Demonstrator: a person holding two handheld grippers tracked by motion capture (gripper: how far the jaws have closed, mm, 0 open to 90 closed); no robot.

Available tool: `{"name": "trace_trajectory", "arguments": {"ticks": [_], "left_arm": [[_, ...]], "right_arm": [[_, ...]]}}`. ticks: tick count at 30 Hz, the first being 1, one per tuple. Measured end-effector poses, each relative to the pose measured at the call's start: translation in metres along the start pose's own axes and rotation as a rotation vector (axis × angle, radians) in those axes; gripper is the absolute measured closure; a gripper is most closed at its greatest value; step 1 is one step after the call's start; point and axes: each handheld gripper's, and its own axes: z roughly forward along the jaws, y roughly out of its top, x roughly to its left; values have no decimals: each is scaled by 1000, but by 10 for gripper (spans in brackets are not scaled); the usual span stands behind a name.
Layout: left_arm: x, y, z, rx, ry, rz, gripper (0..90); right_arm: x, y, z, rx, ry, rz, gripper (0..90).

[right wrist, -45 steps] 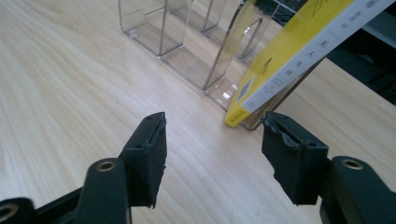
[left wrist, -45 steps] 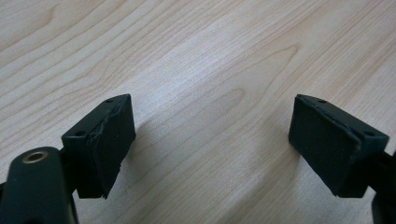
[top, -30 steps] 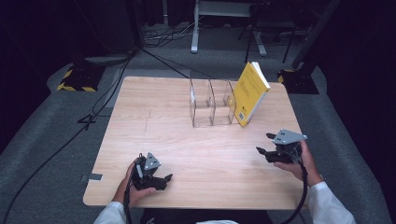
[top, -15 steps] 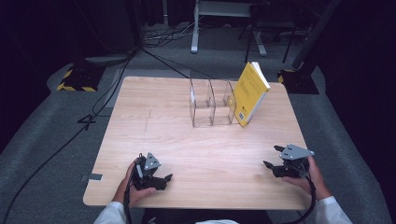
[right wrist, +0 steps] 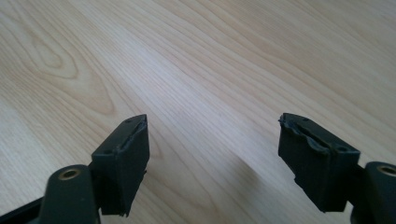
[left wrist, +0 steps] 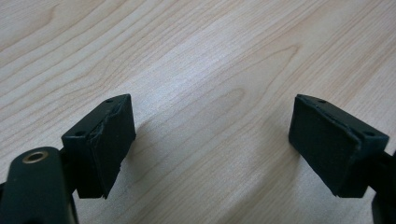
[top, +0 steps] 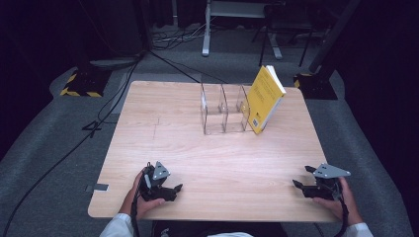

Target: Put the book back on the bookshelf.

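Fingers [left wrist: 100, 144] of the left gripper [top: 160, 186] are standing wide apart over bare wood with nothing between them, and the right gripper [top: 318, 185] is showing the same in its own view, its pads [right wrist: 126, 161] spread and empty, its jaws having just been opening. Both grippers are resting low at the near edge of the table [top: 163, 138], well apart from each other and from everything else. Farther off, near the table's far edge, a clear acrylic organiser [top: 225, 109] is standing with its compartments apparently empty, and a yellow book [top: 264, 98] is leaning against its right end, tilted, its long axis rising steeply and its top edge tipping to the right and away. By my reading, a placing step is over or a fresh one is starting; the next move is calling for a long reach forward, probably by the right gripper, with jaws aligned across the book's thin edge.
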Motion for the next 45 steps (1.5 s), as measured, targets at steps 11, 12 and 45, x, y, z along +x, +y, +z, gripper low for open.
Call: {"name": "trace_trajectory", "arguments": {"ticks": [11, 12, 45], "left_arm": [[0, 0, 0, 0, -1, 0, 152], [0, 0, 0, 0, 0, 0, 152], [1, 1, 1, -1, 1, 4, 149]], "right_arm": [[-10, -28, -13, -2, -10, 140, 212], [-12, -29, -13, 4, -1, 148, 212], [-14, -29, -12, 12, 44, 164, 206]]}}
